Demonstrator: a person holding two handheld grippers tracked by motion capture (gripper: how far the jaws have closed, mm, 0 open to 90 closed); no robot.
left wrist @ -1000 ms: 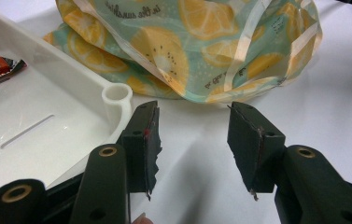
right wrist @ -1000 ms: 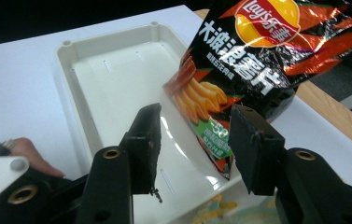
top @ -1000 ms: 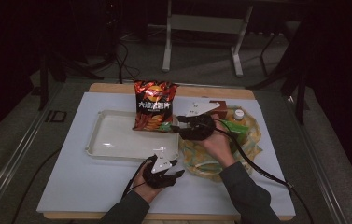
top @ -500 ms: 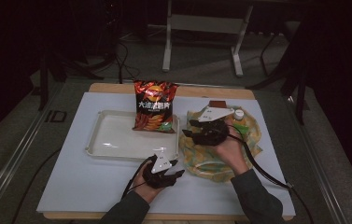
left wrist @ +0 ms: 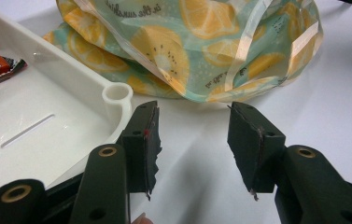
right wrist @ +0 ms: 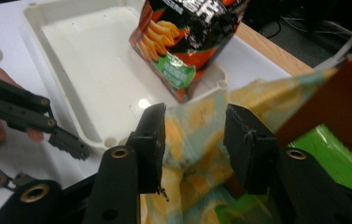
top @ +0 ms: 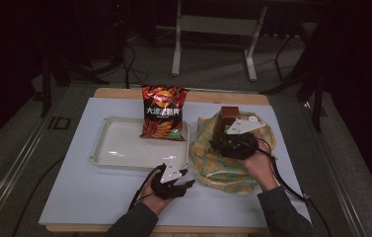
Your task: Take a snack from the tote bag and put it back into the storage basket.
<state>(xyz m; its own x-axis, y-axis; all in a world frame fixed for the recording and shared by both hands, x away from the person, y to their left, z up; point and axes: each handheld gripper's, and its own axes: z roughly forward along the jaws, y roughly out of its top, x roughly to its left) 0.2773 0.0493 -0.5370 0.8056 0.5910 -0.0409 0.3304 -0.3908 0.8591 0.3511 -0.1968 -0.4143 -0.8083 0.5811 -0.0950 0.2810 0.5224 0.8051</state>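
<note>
So there's a white table (top: 99, 197) with a wooden edge, and on it a white tray (top: 119, 148) with a chip bag (top: 163, 112) standing up at its right end. Just right of the tray sits a fruit-print bag (top: 223, 165), brown box (top: 229, 114) poking out the top. The right gripper (right wrist: 194, 140) hangs over that bag's mouth, jaws just been closing but still apart, nothing pinched. The left gripper (left wrist: 193, 140) sits on the table near the tray's corner, jaws apart and empty.
</note>
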